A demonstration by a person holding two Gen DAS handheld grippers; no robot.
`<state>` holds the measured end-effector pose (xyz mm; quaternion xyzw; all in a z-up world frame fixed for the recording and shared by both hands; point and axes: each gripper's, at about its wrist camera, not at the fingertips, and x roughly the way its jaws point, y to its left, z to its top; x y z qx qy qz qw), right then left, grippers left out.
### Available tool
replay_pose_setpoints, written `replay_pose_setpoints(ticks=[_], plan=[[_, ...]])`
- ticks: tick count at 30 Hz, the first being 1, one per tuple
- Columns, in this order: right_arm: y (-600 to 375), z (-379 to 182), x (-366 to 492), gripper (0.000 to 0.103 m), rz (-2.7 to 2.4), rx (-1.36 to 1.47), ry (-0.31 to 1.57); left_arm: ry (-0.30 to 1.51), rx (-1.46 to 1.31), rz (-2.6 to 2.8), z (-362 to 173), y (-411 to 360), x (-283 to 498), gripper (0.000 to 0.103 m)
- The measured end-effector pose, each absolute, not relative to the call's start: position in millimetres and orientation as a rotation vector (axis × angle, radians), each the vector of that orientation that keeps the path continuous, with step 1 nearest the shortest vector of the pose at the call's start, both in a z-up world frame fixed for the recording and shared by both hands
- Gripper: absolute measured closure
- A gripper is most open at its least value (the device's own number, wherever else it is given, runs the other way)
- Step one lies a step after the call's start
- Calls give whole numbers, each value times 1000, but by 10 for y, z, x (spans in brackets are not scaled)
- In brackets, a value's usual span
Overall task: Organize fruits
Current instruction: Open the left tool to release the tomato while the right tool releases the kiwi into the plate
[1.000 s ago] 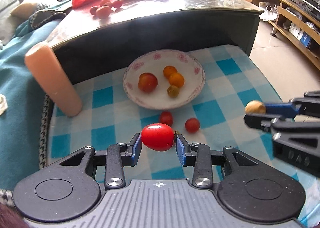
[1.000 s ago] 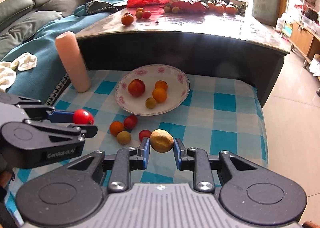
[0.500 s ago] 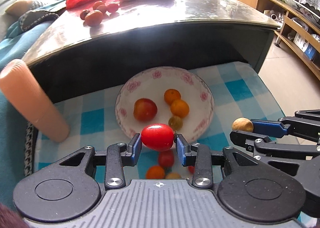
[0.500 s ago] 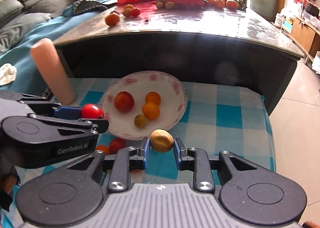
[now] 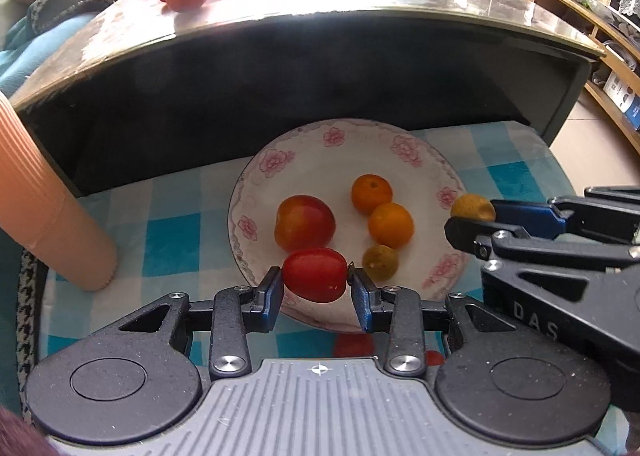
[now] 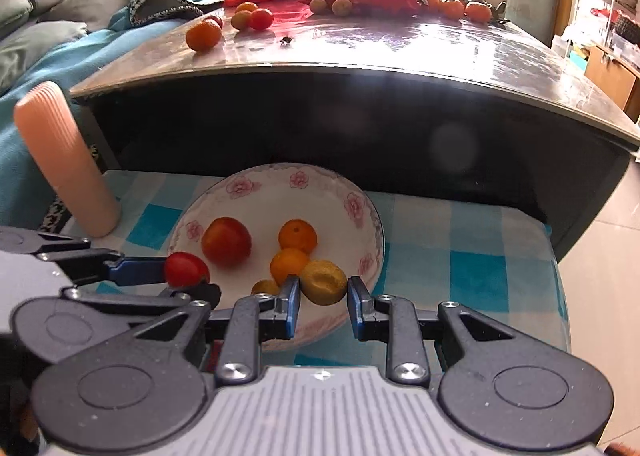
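From the left wrist, the left gripper [image 5: 315,288] pinches a red tomato [image 5: 315,274] end to end between narrowly set pads, poised above the near rim of the floral plate [image 5: 280,160]; likely for release among the fruit already there. From the right wrist, the right gripper [image 6: 323,296] clamps a yellowish fruit [image 6: 323,281] just as narrowly over the plate's near side [image 6: 256,182]; both loads look ready to drop together.
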<state>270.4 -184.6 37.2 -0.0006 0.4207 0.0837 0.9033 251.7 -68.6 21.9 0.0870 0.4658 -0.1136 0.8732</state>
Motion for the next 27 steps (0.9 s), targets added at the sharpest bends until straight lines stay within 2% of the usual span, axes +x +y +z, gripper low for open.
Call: replay_pose_setpoints(ticks=[16, 22, 27], plan=[[-1836, 169, 2953, 60, 194, -5, 882, 983, 160, -224, 76, -636, 2722, 58], [-1882, 142, 2977, 60, 198, 37, 883, 981, 142, -225, 95, -607, 2719, 57], [-1908, 154, 3002, 59, 202, 63, 884, 962, 136, -215, 155, -567, 2713, 51]])
